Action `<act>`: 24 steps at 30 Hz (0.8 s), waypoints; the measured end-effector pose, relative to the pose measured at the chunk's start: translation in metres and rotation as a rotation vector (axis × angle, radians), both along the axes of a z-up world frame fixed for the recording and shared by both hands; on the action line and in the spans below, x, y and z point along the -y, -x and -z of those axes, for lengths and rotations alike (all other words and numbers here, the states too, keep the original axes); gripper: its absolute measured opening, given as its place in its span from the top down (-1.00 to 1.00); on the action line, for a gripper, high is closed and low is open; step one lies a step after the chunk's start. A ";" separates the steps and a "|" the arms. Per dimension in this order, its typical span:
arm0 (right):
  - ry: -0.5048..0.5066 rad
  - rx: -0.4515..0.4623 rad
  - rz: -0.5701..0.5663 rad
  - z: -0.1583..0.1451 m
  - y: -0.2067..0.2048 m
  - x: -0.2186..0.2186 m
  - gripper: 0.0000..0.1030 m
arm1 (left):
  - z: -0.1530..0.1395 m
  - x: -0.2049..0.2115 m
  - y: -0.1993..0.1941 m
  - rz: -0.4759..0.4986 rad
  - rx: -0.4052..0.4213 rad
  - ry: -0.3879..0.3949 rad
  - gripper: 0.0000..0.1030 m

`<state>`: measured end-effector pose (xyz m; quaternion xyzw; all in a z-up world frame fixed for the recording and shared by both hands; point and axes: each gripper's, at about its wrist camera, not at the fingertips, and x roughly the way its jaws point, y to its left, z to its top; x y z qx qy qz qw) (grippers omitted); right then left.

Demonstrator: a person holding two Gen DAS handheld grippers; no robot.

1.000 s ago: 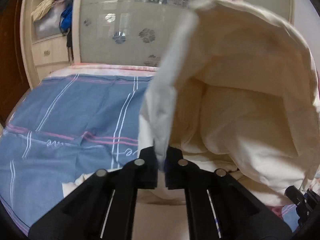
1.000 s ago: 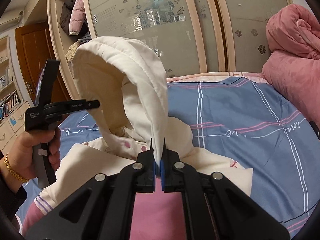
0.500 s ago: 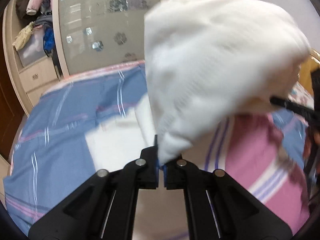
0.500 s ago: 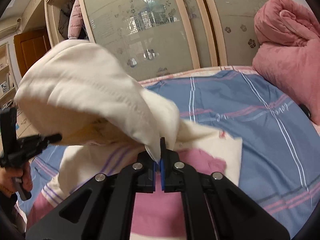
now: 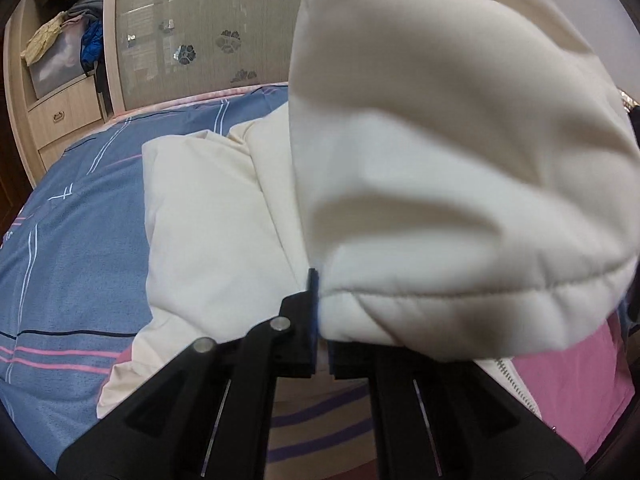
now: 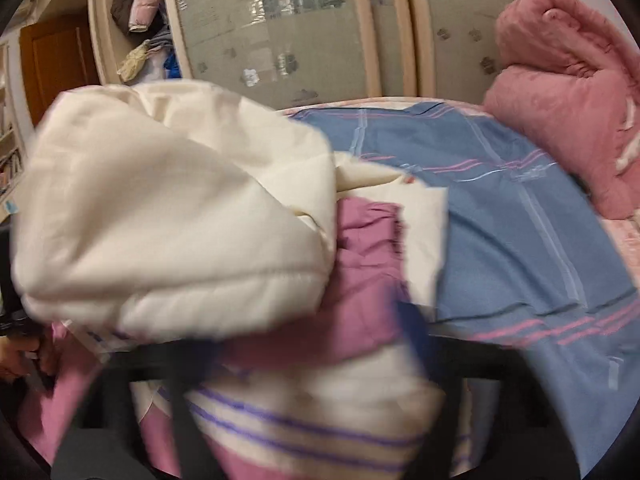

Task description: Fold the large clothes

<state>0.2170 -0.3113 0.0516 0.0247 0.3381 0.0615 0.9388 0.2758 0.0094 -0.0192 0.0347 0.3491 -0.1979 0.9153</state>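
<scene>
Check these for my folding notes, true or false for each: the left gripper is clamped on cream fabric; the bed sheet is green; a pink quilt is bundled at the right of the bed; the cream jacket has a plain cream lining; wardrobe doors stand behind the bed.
1. The left gripper is clamped on the cream jacket. True.
2. The bed sheet is green. False: it is blue with pink and white stripes.
3. A pink quilt is bundled at the right of the bed. True.
4. The jacket's lining is plain cream. False: the lining is pink with a cream band and purple stripes.
5. Wardrobe doors stand behind the bed. True.
</scene>
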 end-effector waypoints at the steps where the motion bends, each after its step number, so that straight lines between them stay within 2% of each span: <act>1: -0.003 0.000 0.025 -0.013 0.007 0.006 -0.89 | 0.001 0.000 0.001 0.002 0.001 0.001 0.94; 4: -0.078 0.105 0.072 -0.065 0.020 0.010 -0.89 | 0.003 0.004 0.006 0.013 0.012 -0.008 0.92; 7: -0.151 0.232 -0.017 -0.123 0.008 -0.032 -0.95 | 0.004 0.007 0.008 0.023 0.022 -0.025 0.92; 8: -0.179 0.249 -0.040 -0.133 -0.001 -0.045 -0.97 | 0.004 0.007 0.004 0.024 0.019 -0.029 0.91; 10: -0.221 0.230 -0.082 -0.137 -0.028 -0.076 -0.97 | 0.007 0.007 0.004 0.027 0.015 -0.039 0.88; 11: -0.204 0.198 -0.097 -0.129 -0.042 -0.094 -0.97 | 0.007 0.009 0.008 0.029 0.015 -0.046 0.85; 13: -0.105 0.132 -0.087 -0.091 -0.070 -0.124 -0.97 | 0.007 0.008 0.007 0.025 0.016 -0.046 0.83; 14: -0.076 0.106 -0.076 -0.072 -0.076 -0.128 -0.97 | 0.006 0.006 0.006 0.021 0.016 -0.045 0.65; 15: -0.065 0.076 -0.060 -0.049 -0.081 -0.127 -0.97 | 0.005 0.002 0.007 0.018 0.009 -0.045 0.20; 16: -0.071 0.043 -0.049 -0.030 -0.086 -0.123 -0.97 | 0.002 -0.001 0.011 0.024 0.016 -0.043 -0.06; 17: -0.076 0.012 -0.033 -0.012 -0.090 -0.117 -0.97 | -0.002 -0.006 0.018 0.034 0.045 -0.049 -0.51; 18: -0.080 -0.020 -0.009 0.009 -0.093 -0.109 -0.97 | -0.007 -0.012 0.028 0.046 0.082 -0.078 -0.75; 20: -0.069 -0.069 0.001 0.044 -0.099 -0.098 -0.97 | -0.016 -0.024 0.040 0.072 0.123 -0.107 -0.77; 21: -0.042 -0.099 -0.005 0.063 -0.102 -0.097 -0.97 | -0.025 -0.034 0.048 0.074 0.140 -0.090 -0.78; 24: 0.062 -0.068 -0.020 0.098 -0.093 -0.117 -0.97 | -0.055 -0.052 0.057 0.046 0.160 0.055 -0.89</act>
